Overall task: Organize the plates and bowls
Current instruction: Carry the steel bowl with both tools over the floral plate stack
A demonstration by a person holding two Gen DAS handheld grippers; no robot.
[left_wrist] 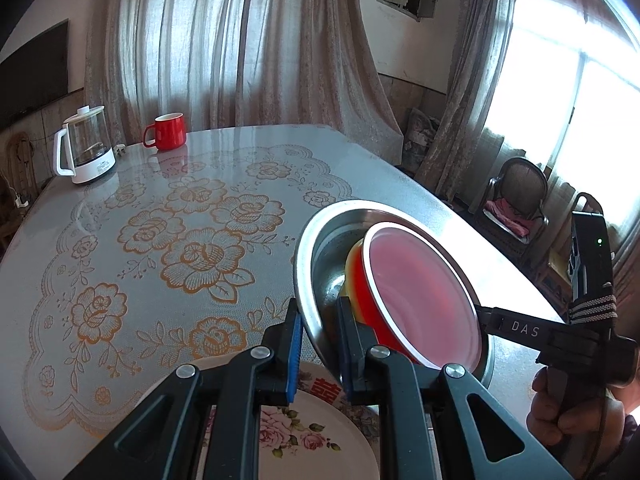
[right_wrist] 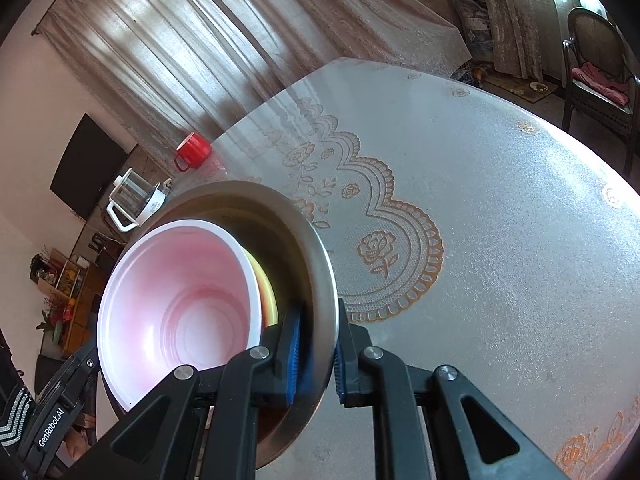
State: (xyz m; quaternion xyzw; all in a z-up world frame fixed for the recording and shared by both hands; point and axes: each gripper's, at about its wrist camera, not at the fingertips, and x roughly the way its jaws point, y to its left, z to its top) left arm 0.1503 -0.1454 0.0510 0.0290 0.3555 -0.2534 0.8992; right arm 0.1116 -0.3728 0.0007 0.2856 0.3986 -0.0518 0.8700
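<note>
We see the left gripper pinching the steel bowl rim, the right gripper pinching the opposite rim. Bowl hangs tilted over the plate. Risk: the red bowl and yellow bowl nested inside slide out; thin rim slips.

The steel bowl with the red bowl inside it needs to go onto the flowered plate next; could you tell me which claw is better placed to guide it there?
Left, probably. The left claw grips the steel bowl rim directly above the flowered plate. The right claw clamps the opposite rim over bare table; no plate shows in its view.
</note>
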